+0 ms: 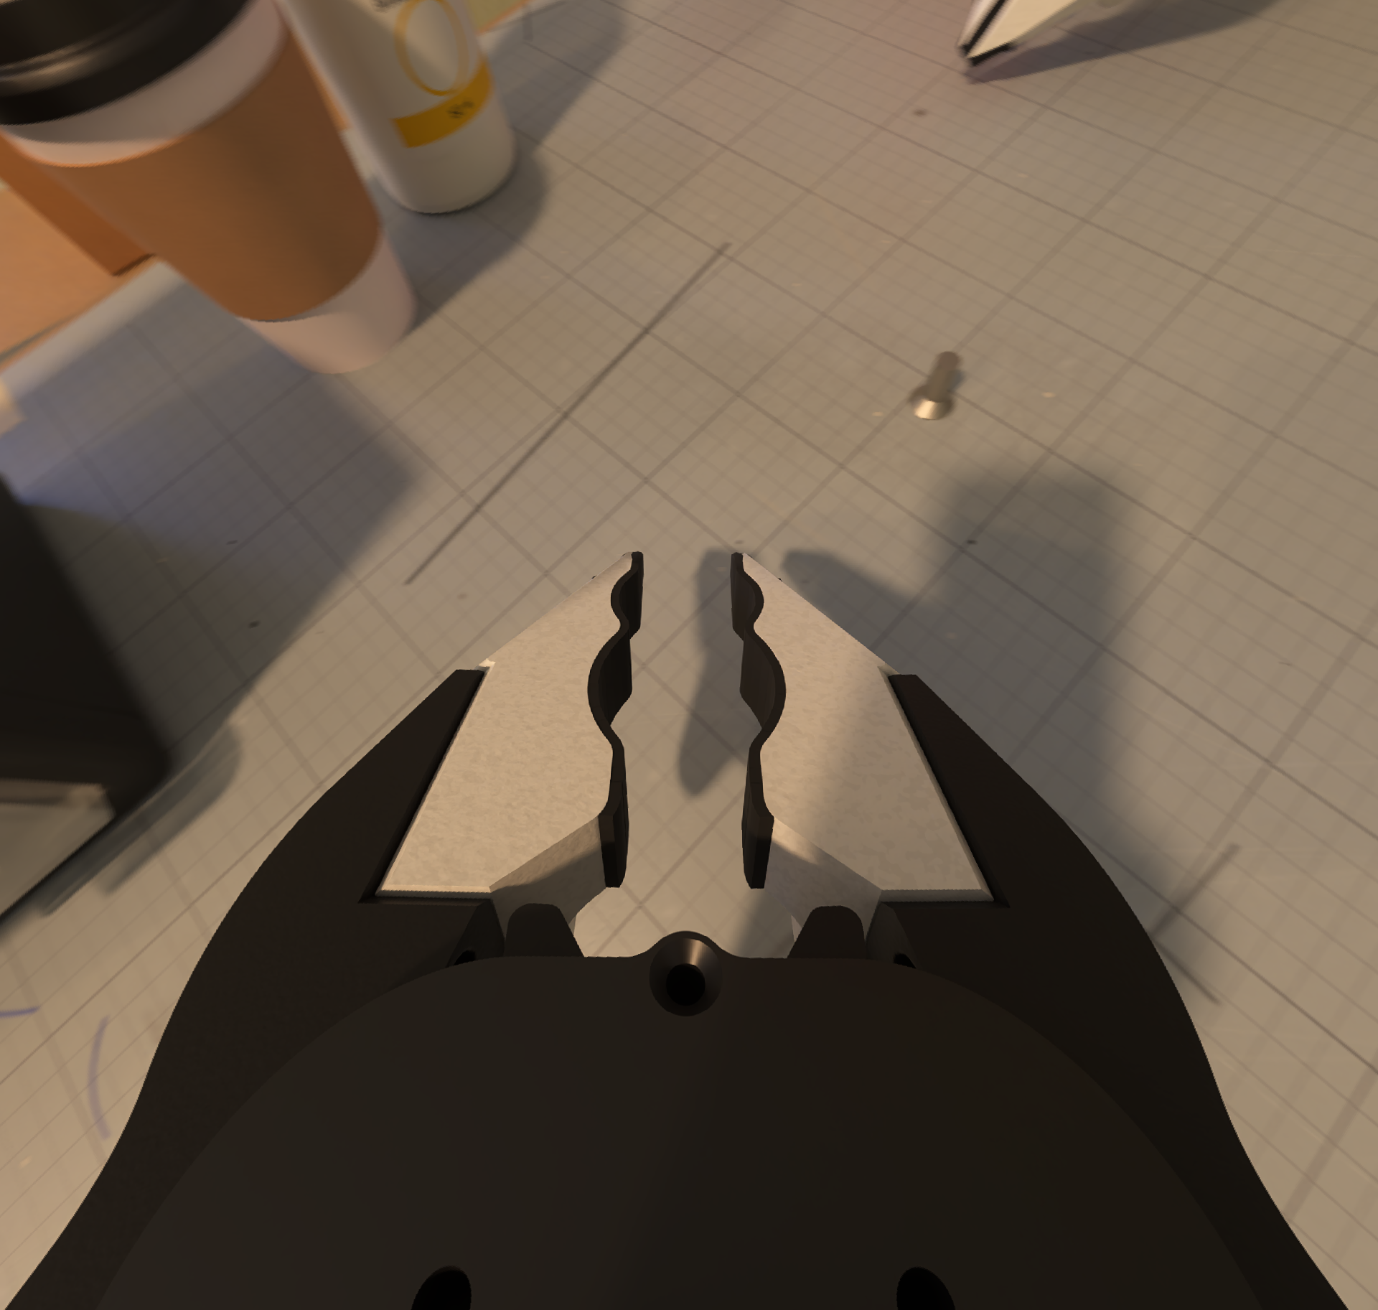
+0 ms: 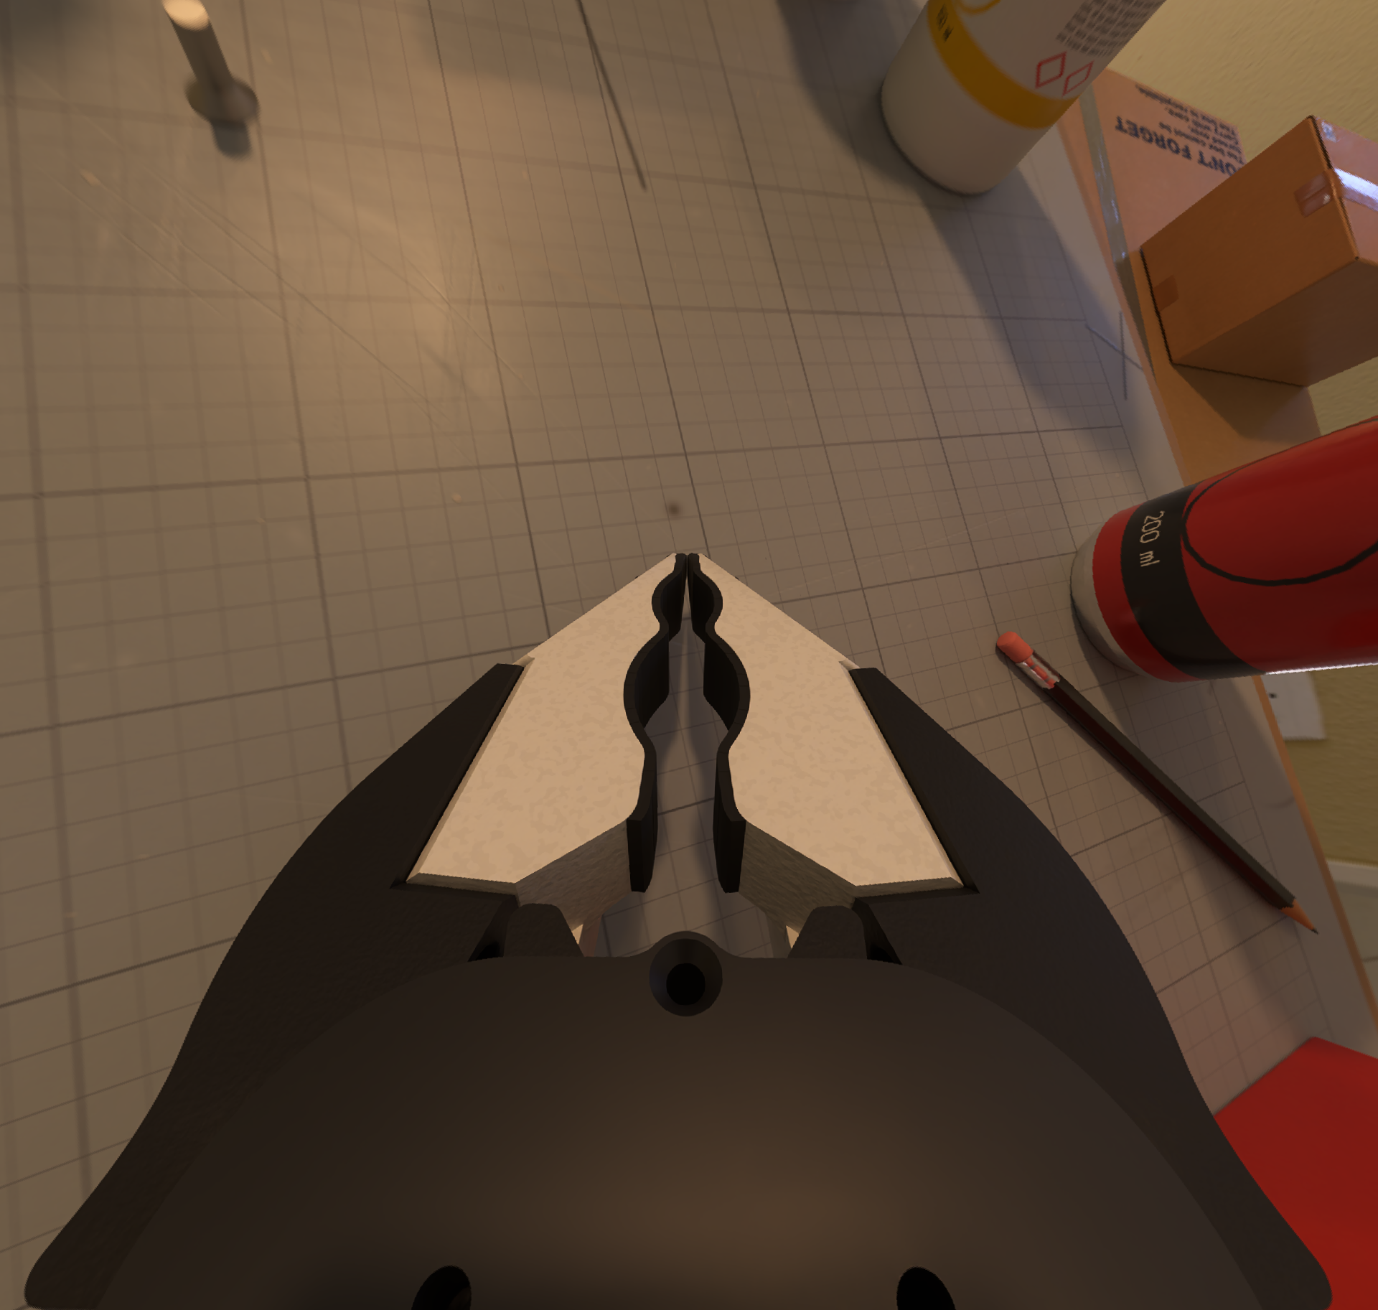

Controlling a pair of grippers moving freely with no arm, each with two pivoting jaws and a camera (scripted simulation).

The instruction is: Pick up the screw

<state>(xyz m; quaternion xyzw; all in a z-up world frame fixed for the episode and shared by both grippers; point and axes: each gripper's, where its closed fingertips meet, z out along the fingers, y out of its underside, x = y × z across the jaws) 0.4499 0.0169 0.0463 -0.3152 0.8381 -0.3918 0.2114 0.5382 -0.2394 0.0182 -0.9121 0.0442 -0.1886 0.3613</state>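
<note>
1. Two grippers hang over the gridded desk, and neither holds anything.
2. Left gripper: its jaws stand part open with a clear gap between them, above bare desk.
3. Right gripper: its jaws are closed tip to tip on nothing; it also shows far off toward the desk's far right corner in the left view.
4. Lying out on the open middle of the desk, well clear of the cup and bottle along one edge, the screw rests head-down with its shank tilted up.
5. The step in hand looks like the approach: the screw is ahead and right of the left gripper, untouched.
6. Next, the left gripper likely needs to shift right and forward, straddle the shank, descend and close.
</note>
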